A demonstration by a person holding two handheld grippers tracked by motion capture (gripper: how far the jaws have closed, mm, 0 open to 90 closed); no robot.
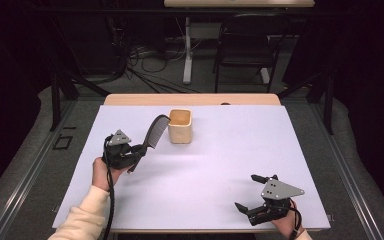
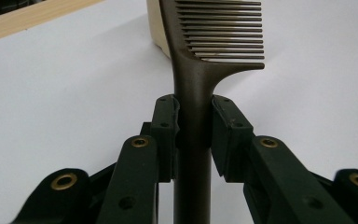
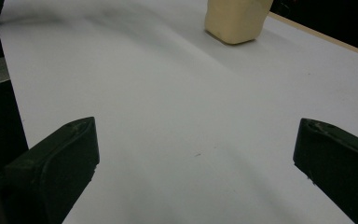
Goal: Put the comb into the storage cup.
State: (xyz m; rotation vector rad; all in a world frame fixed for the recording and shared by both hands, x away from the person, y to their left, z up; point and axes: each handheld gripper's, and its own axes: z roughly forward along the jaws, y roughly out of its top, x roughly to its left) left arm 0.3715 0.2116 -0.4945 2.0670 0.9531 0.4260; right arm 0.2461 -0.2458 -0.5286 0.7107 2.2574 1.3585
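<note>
1. Comb (image 2: pixel 193 88) was pinched by its handle in your left gripper (image 1: pixel 139 150), raised just beside the wooden cup (image 1: pixel 180 127).
2. You had not yet dropped it in; your right gripper (image 1: pixel 254 192) rested with jaws spread.

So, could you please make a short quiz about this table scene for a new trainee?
1. True or false: the left gripper holds the comb by its handle.
2. What stands just beyond the comb's teeth?
3. The right gripper's jaws are: A open with nothing between them, B shut on the comb, C shut on the cup.

Key:
1. True.
2. A tan square cup, upright on the white sheet.
3. A.
</note>
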